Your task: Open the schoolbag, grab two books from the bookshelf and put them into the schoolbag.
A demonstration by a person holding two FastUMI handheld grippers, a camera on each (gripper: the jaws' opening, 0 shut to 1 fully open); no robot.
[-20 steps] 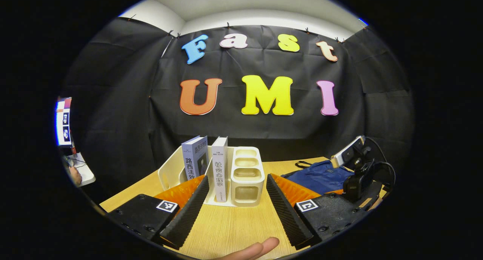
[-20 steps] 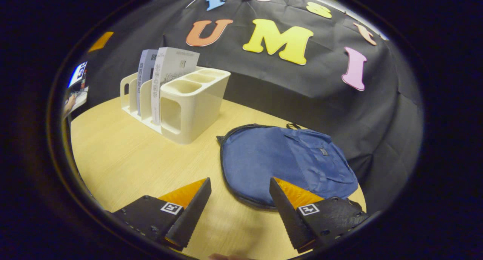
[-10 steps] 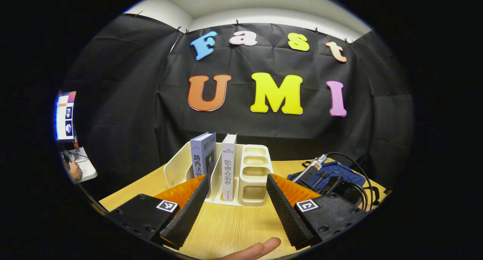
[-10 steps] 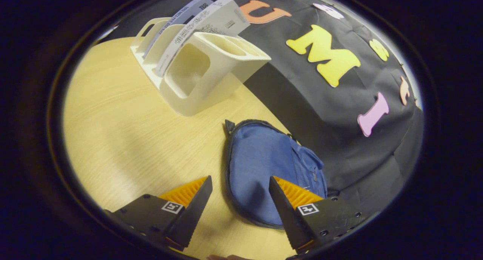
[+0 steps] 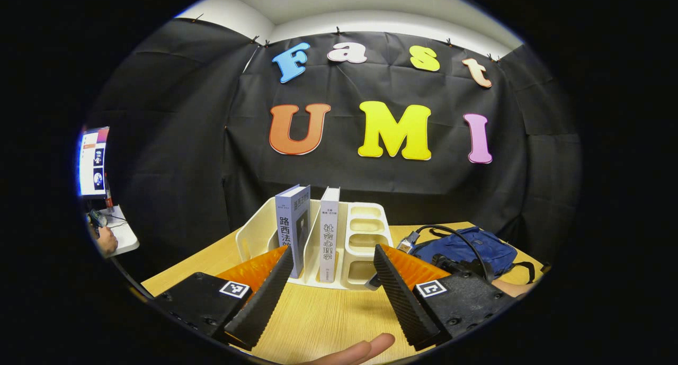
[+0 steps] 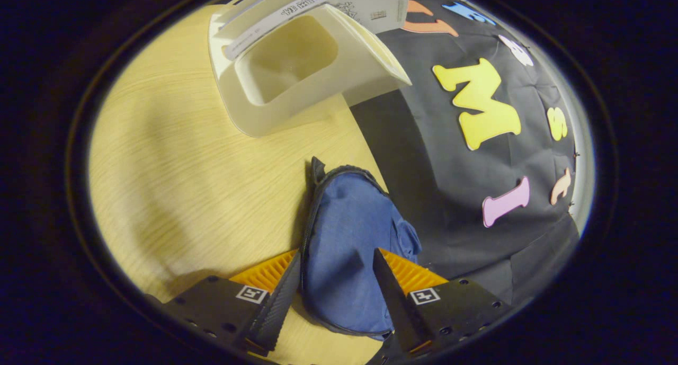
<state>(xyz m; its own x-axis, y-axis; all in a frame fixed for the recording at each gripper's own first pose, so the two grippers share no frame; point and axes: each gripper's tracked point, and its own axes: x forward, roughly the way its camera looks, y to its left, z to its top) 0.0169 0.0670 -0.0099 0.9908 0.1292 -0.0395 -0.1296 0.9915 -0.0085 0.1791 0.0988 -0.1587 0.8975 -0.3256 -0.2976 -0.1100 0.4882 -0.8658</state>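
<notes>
— Right tongs (image 6: 337, 296) first: how do they stand?

— Spread apart, low over the near end of the schoolbag (image 6: 352, 238). The blue cloth lies between the two fingers, yet I cannot tell whether either one touches it, so they grip nothing.

— And the left tongs (image 5: 332, 280)?

— Also open, nothing between them, held above the bare wooden tabletop (image 5: 328, 322) and aimed at the bookshelf (image 5: 365, 232). A fingertip (image 5: 365, 349) of the person's hand shows at the bottom edge of the left gripper view.

— How does the bag look?

— Dark blue fabric, lying flat, rounded at its end, with a dark zipper running along the rim and seemingly closed. A front pocket faces up. It lies toward the tabletop's far right edge, close to the black cloth wall.

— Then the shelf?

— Cream plastic, standing toward the far edge of the tabletop, left of the bag. Upright dividers on one side, stacked open compartments on the other. Two books stand upright in the divider slots: a grey-blue book (image 5: 292, 227) and, just beside it, a white book (image 5: 329, 232).

— Anything beyond?

— At the far left, a lit screen (image 5: 92, 161) beside a small white surface.
</notes>
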